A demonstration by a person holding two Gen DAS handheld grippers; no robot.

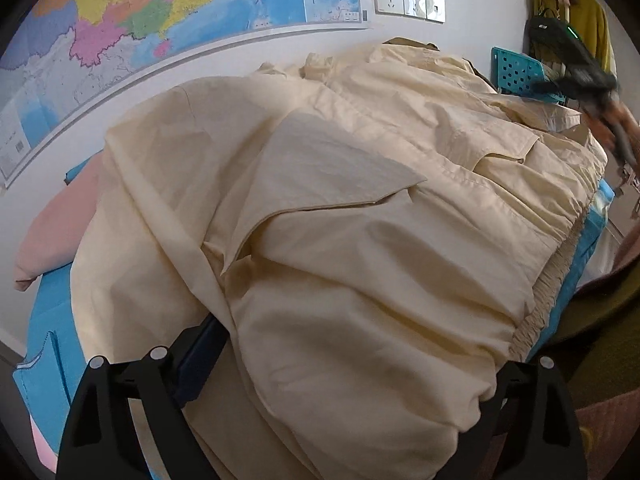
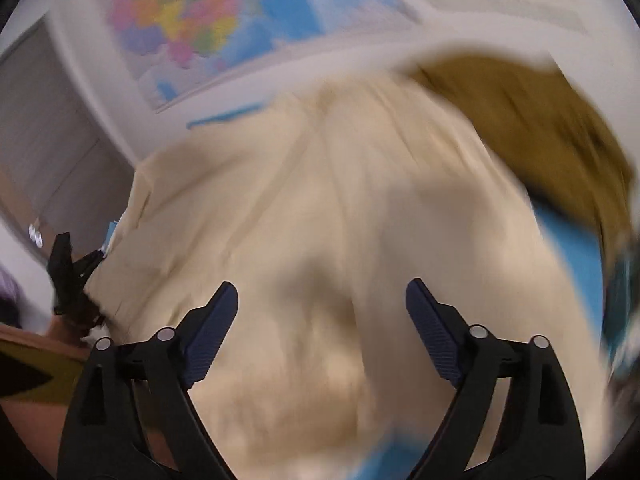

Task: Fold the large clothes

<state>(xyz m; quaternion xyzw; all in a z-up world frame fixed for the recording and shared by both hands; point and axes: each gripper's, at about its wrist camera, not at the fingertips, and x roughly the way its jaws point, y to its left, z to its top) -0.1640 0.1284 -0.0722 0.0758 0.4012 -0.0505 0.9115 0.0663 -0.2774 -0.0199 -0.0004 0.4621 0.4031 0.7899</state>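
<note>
Under my right gripper (image 2: 322, 312) the jaws stand wide apart, both dark blue pads (image 2: 212, 332) in plain sight with nothing between them; they hang just above the cream garment (image 2: 320, 200) without pressing on it, and that whole view is smeared by blur. Through my left wrist camera the left gripper (image 1: 320, 380) is mostly buried: one blue pad (image 1: 200, 360) shows at the lower left, cloth lies heaped across the gap and hides the other side, so I cannot tell whether those jaws are closed on the fabric or merely under it. From the right wrist view, the left gripper (image 2: 70, 280) appears as a dark shape at the garment's far left edge. The cream garment sprawls over a blue surface (image 1: 44, 312), wrinkled, with a loose triangular flap lying across its middle and a gathered, elasticated edge running down its right side. A pink cloth (image 1: 56, 232) lies beside it on the left, an olive cloth (image 2: 540, 128) touches its far end, and a coloured map (image 1: 160, 12) hangs on the wall behind.
</note>
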